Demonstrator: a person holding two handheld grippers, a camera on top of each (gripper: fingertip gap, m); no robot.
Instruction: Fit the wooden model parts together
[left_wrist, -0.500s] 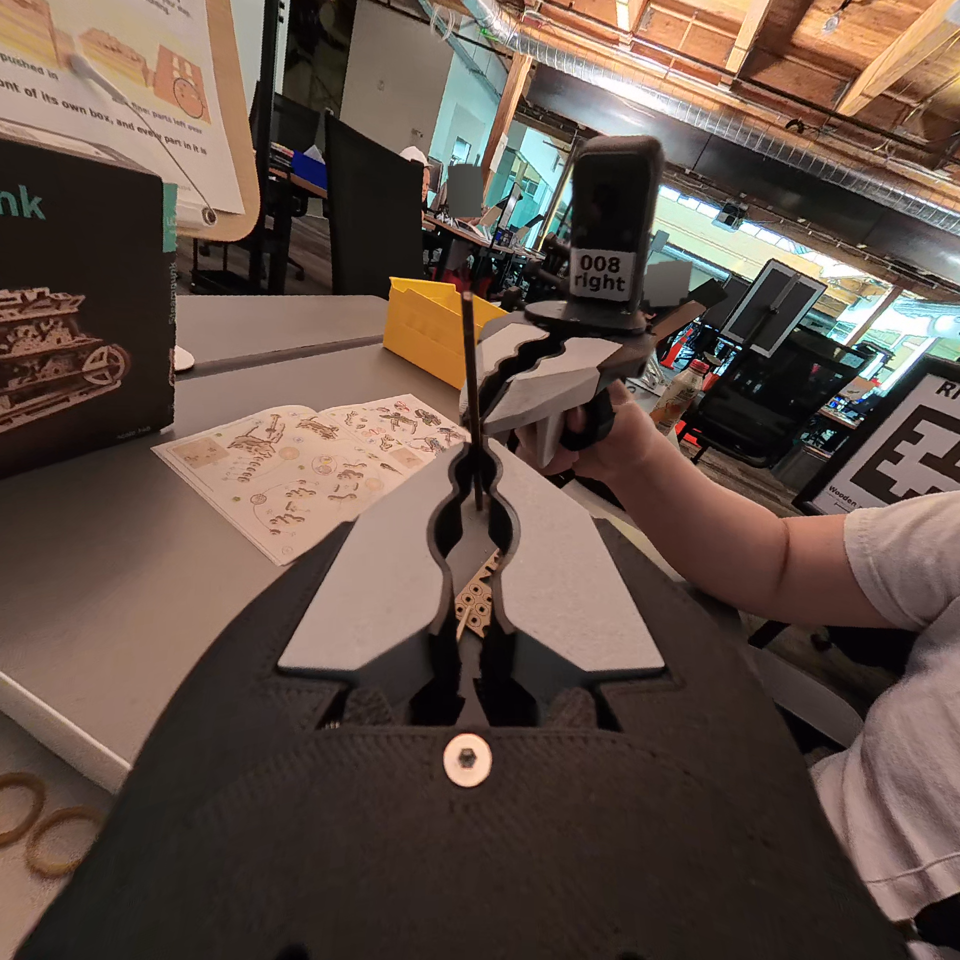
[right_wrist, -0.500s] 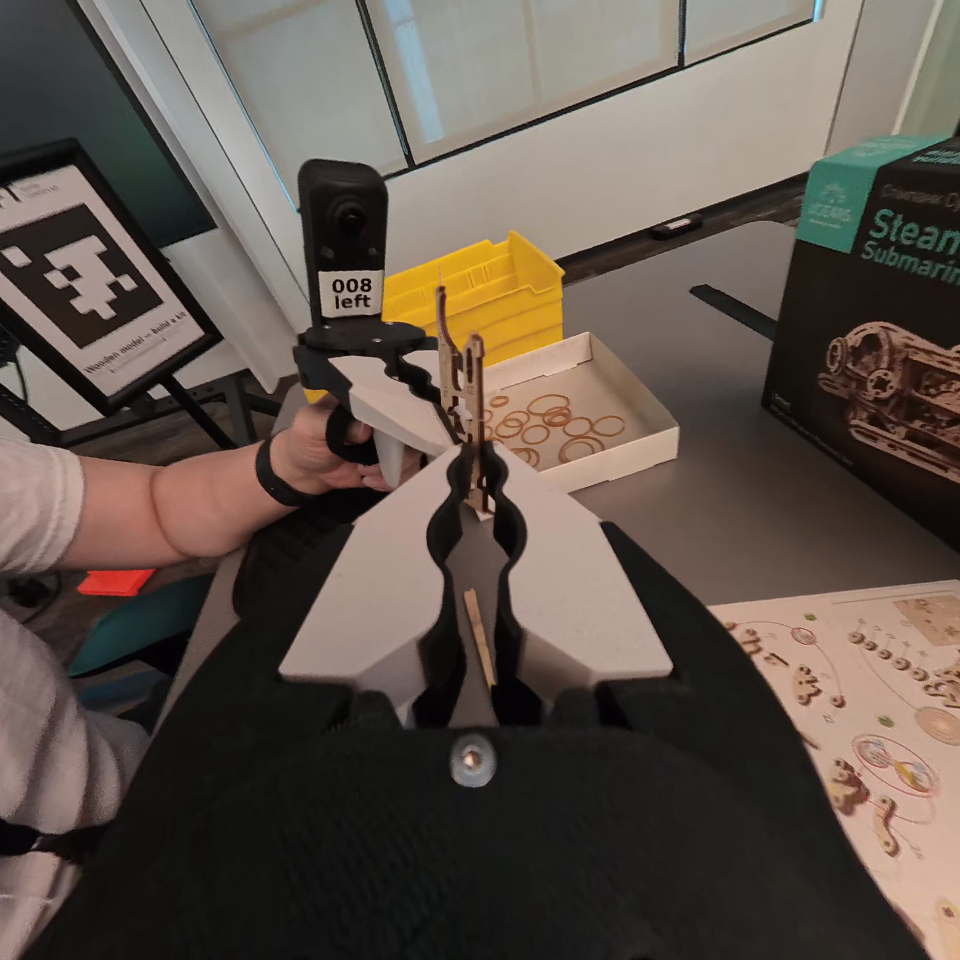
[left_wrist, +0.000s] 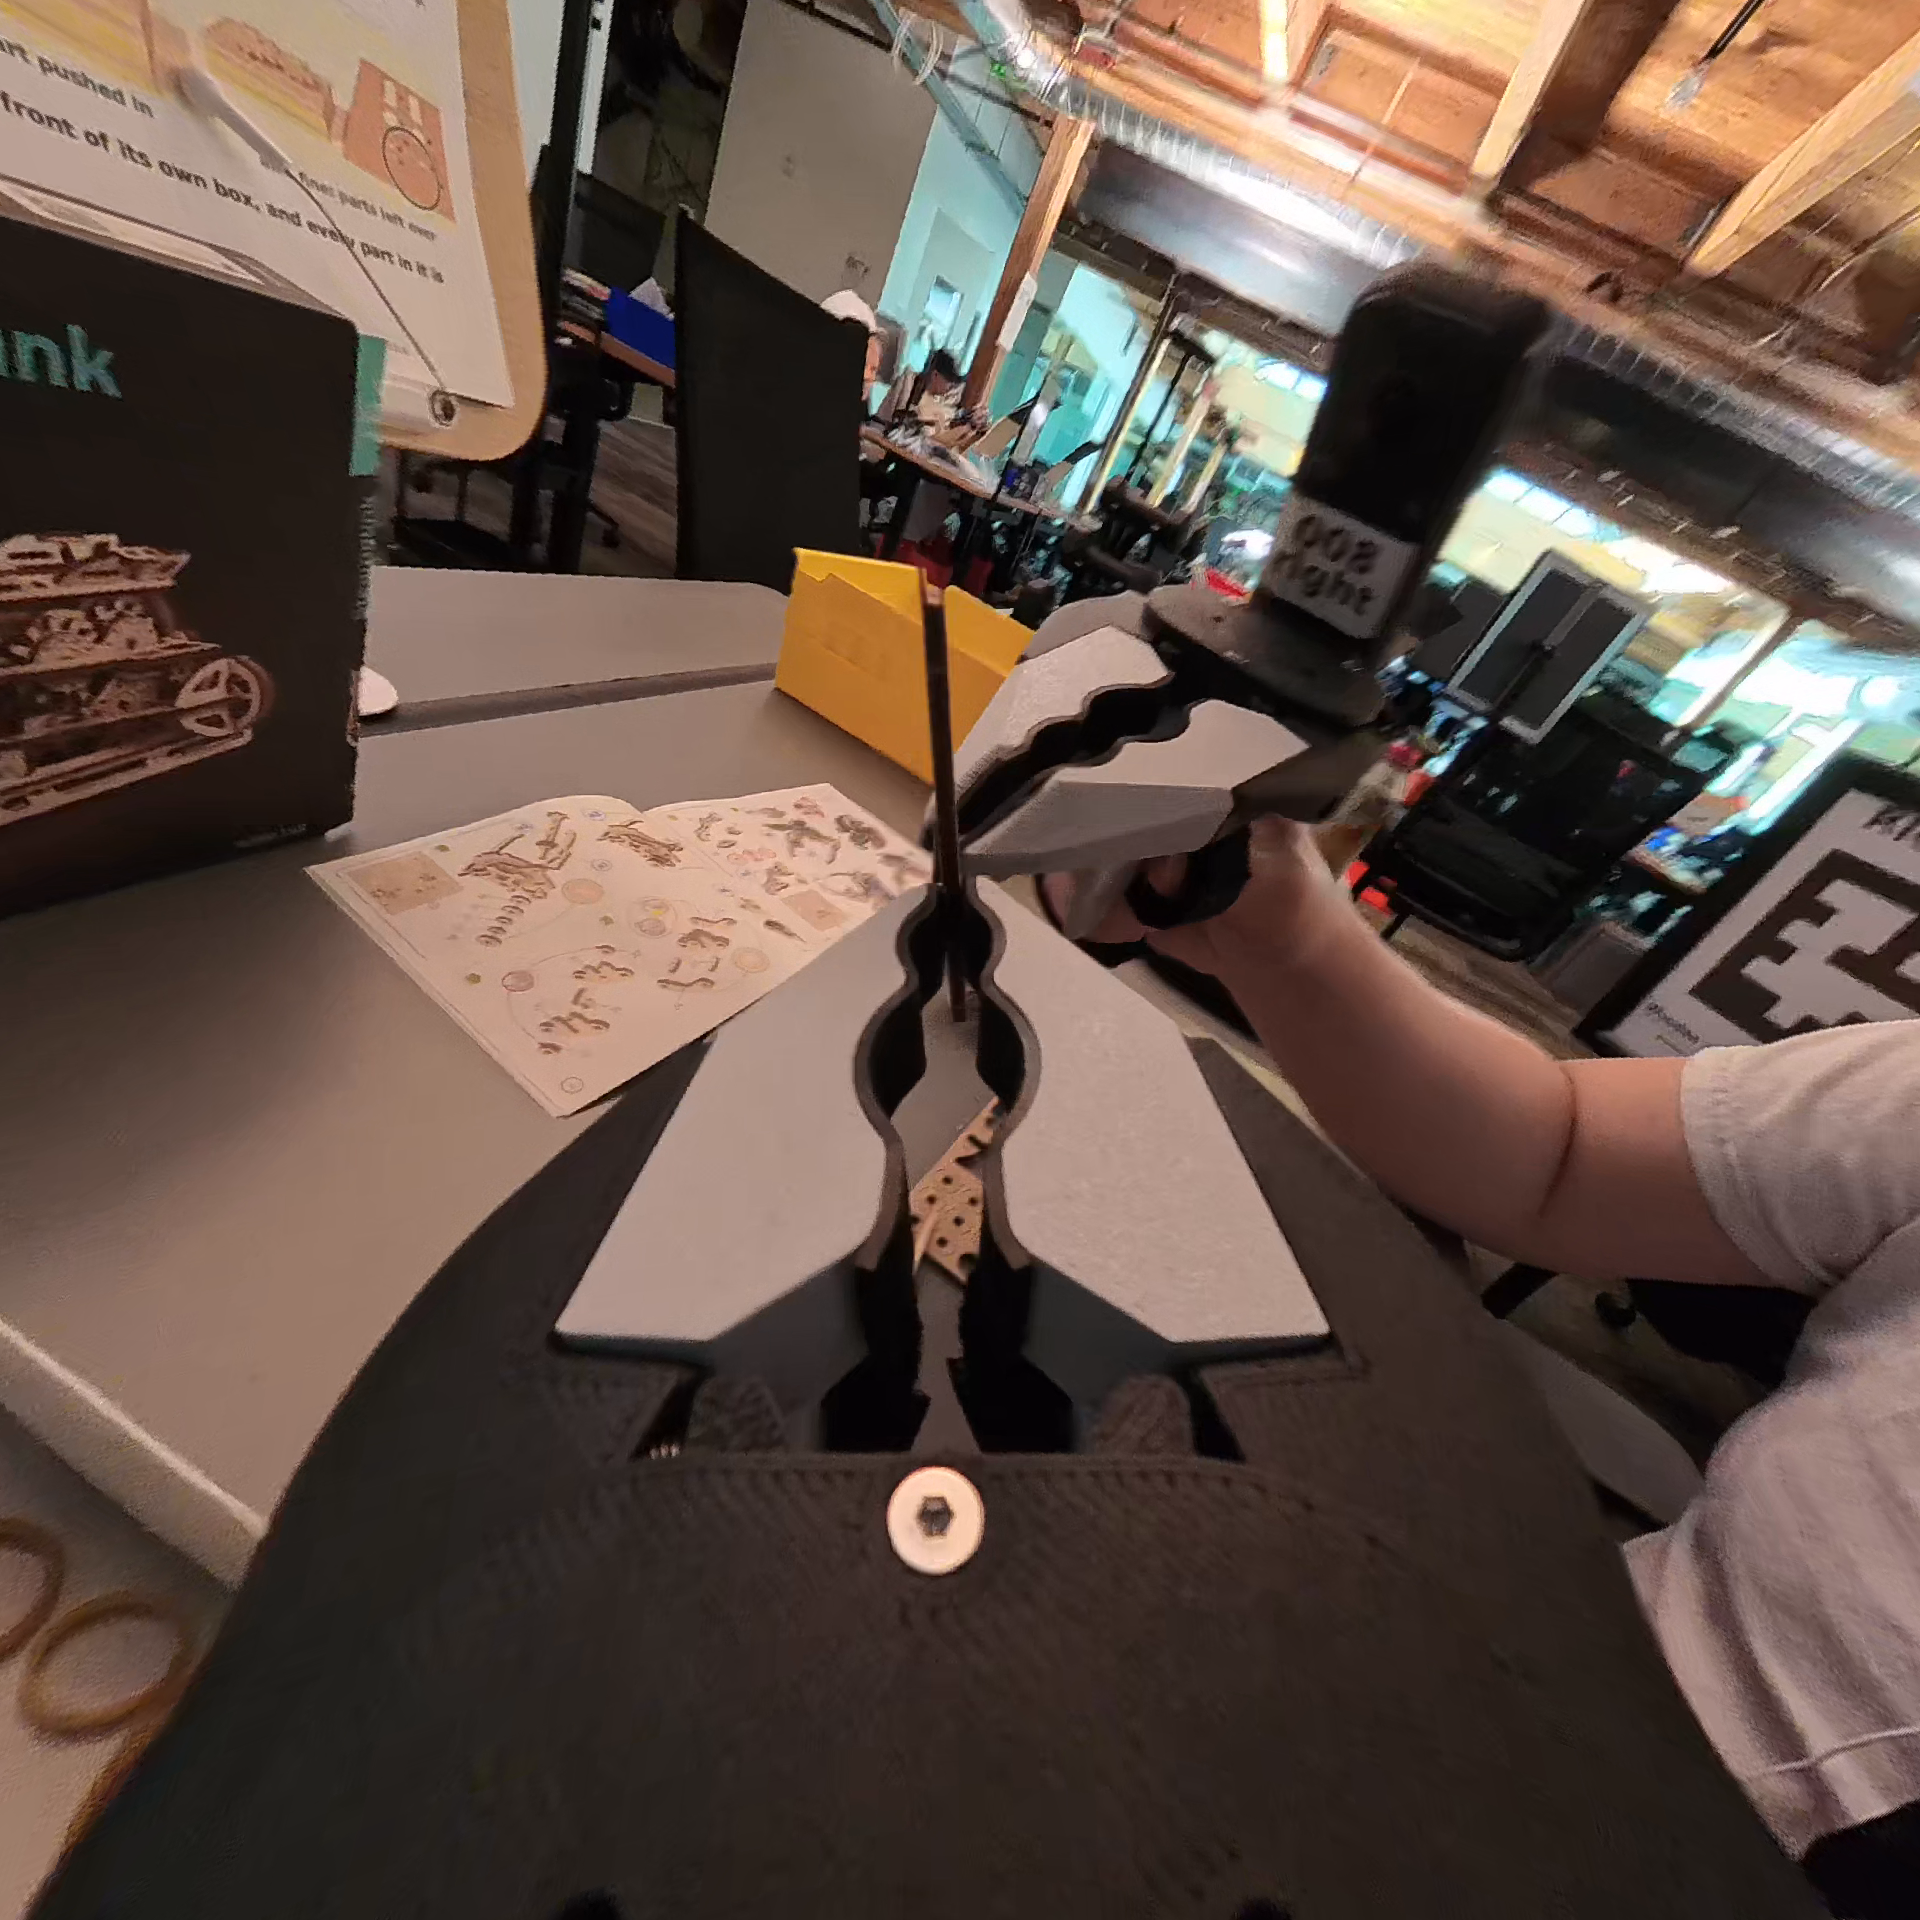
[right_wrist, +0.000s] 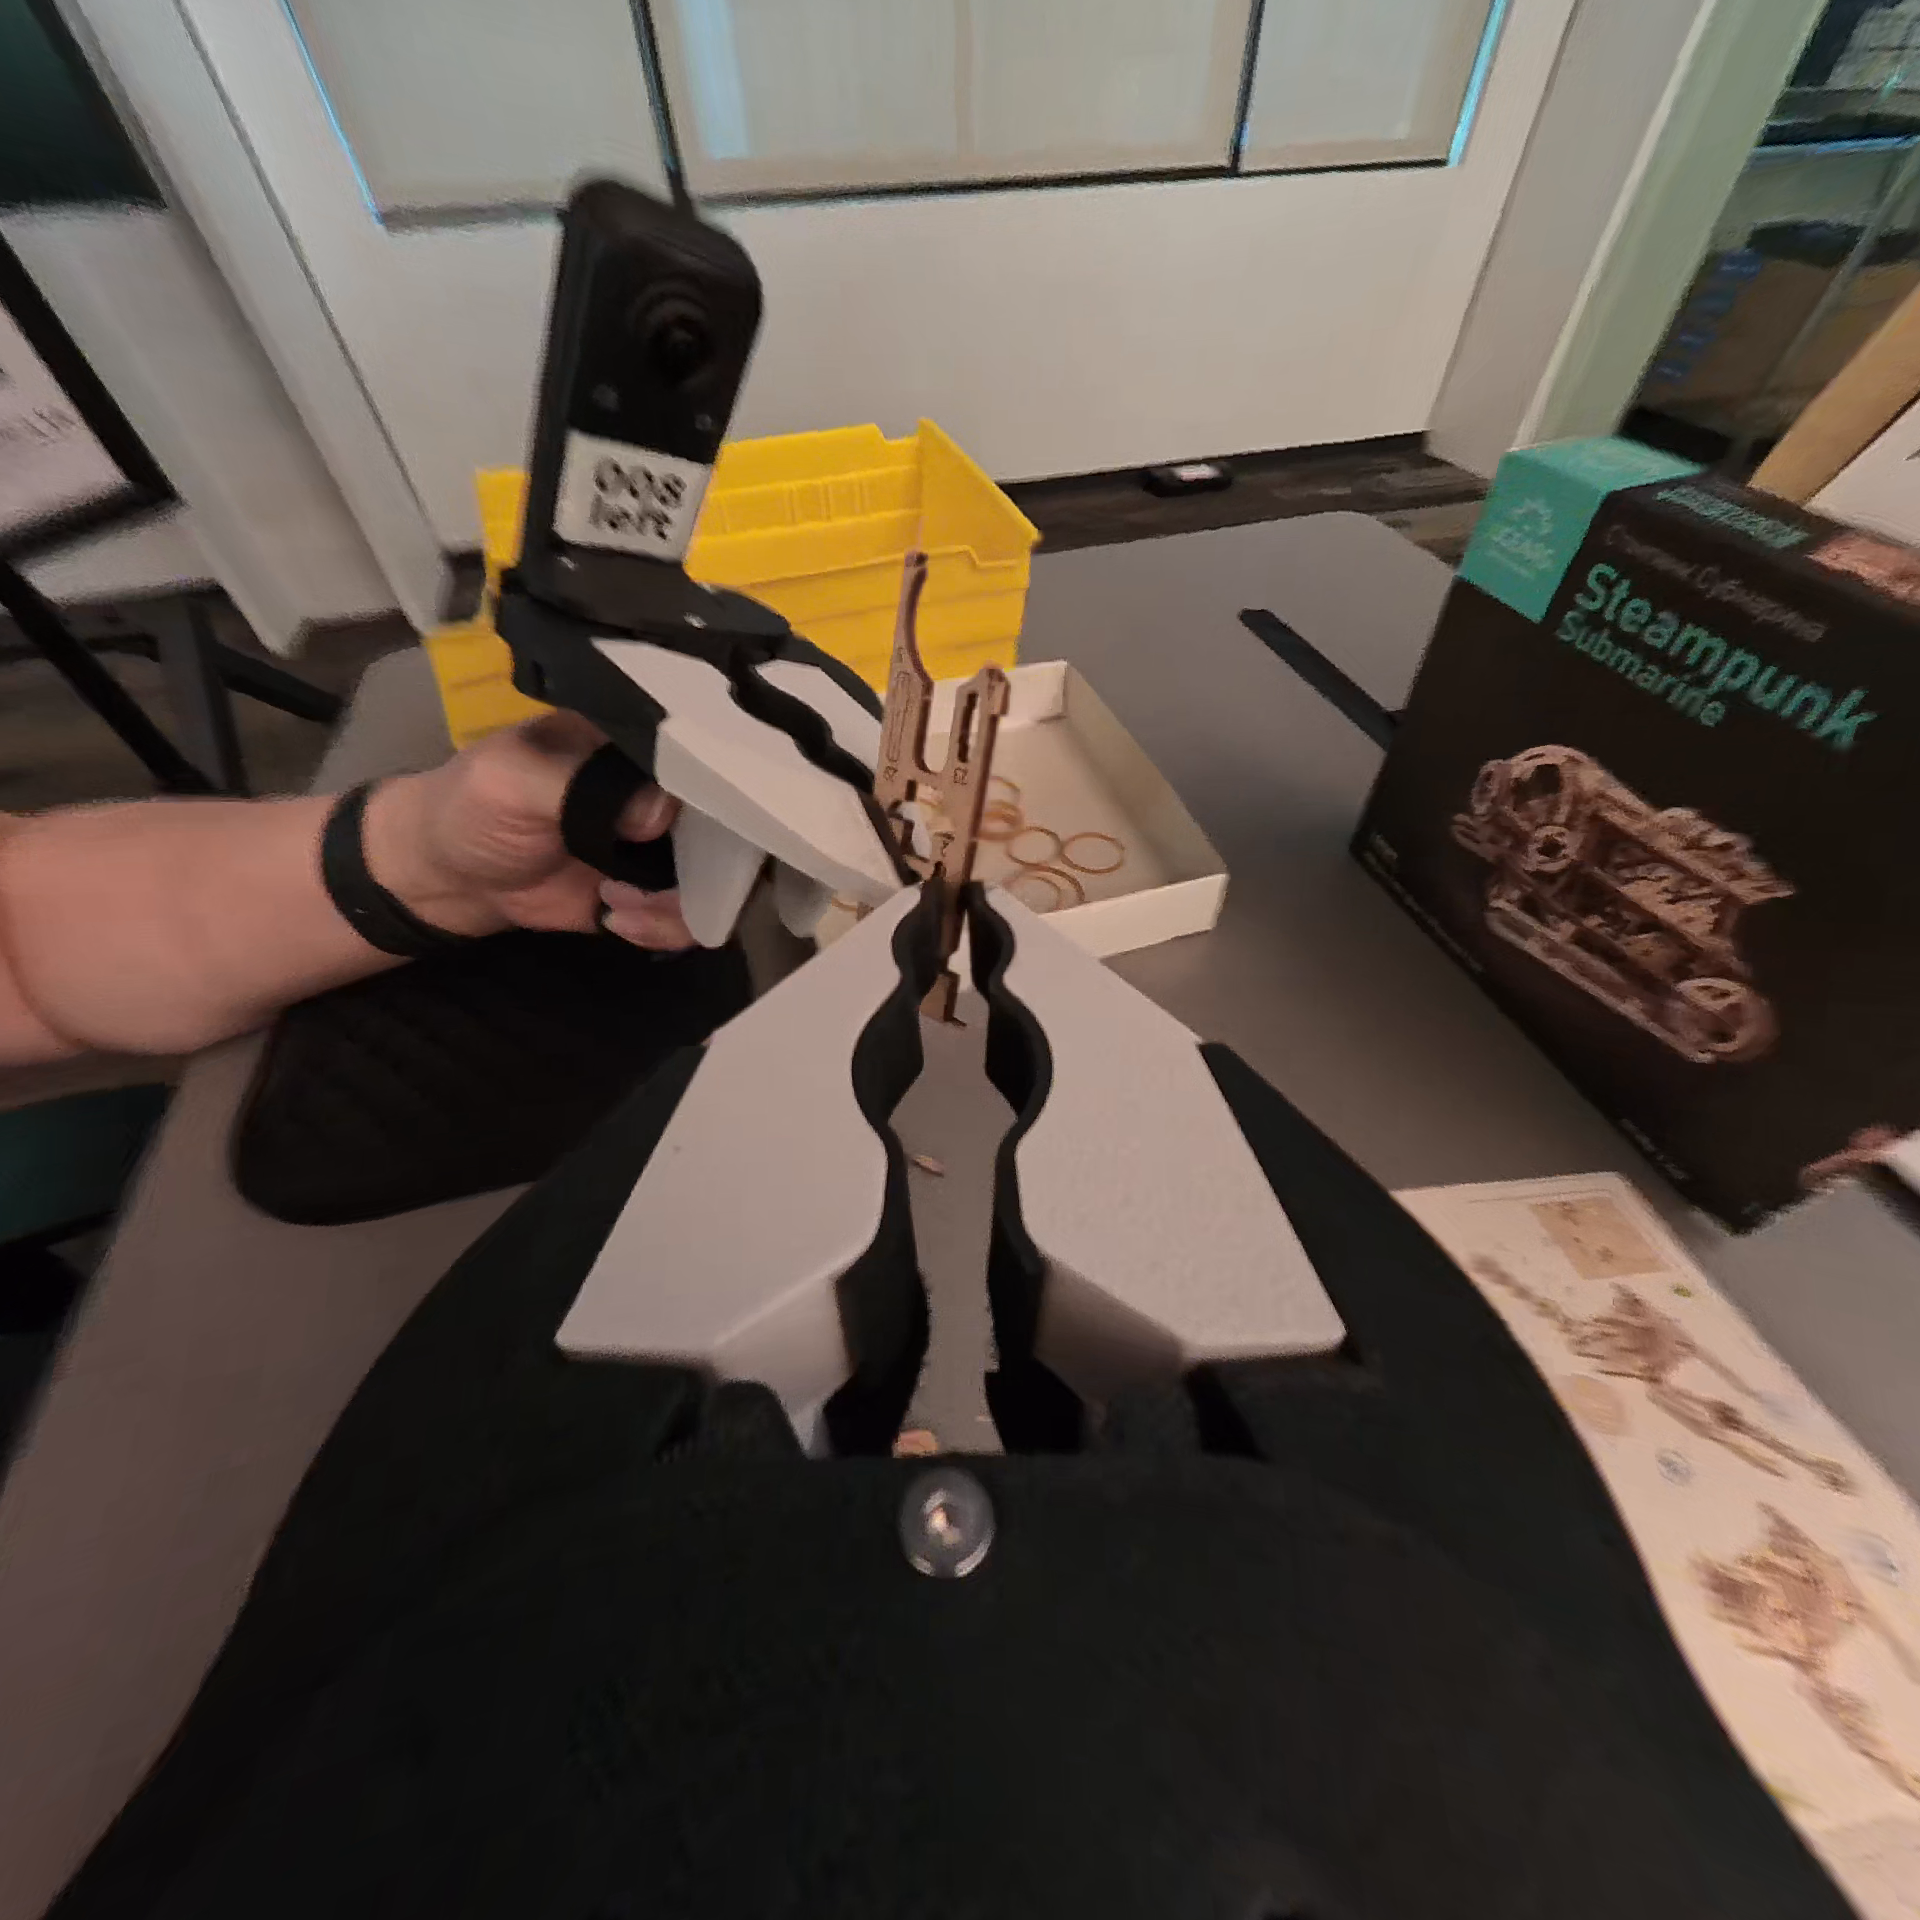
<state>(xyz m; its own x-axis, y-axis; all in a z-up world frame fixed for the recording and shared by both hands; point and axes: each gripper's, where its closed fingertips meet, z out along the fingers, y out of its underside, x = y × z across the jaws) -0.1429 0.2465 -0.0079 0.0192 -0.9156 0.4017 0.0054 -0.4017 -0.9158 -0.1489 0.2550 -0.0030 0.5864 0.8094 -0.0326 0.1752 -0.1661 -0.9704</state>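
Note:
Flat wooden model parts (right_wrist: 940, 748) stand upright between the two grippers: a taller hooked strip and a shorter slotted one, side by side. Whether they are joined I cannot tell. My right gripper (right_wrist: 940, 896) is shut on their lower end. My left gripper (right_wrist: 899, 871) comes in from the left, with its tips against the same parts. In the left wrist view the parts show edge-on as a thin dark strip (left_wrist: 943, 748). There my left gripper (left_wrist: 943, 896) is shut on the strip, and the right gripper (left_wrist: 940, 831) meets it from the right.
A yellow bin (right_wrist: 831, 540) and a white tray of rubber bands (right_wrist: 1132, 831) sit behind the parts. A dark model kit box (right_wrist: 1662, 831) stands at the right, and an instruction sheet (left_wrist: 623, 925) lies on the grey table. A perforated wooden piece (left_wrist: 956, 1205) lies under the left gripper.
Both grippers have tilted relative to each other and both views are now blurred by motion. Both stay shut on the wooden parts. The wooden stick seen under the right gripper is out of view.

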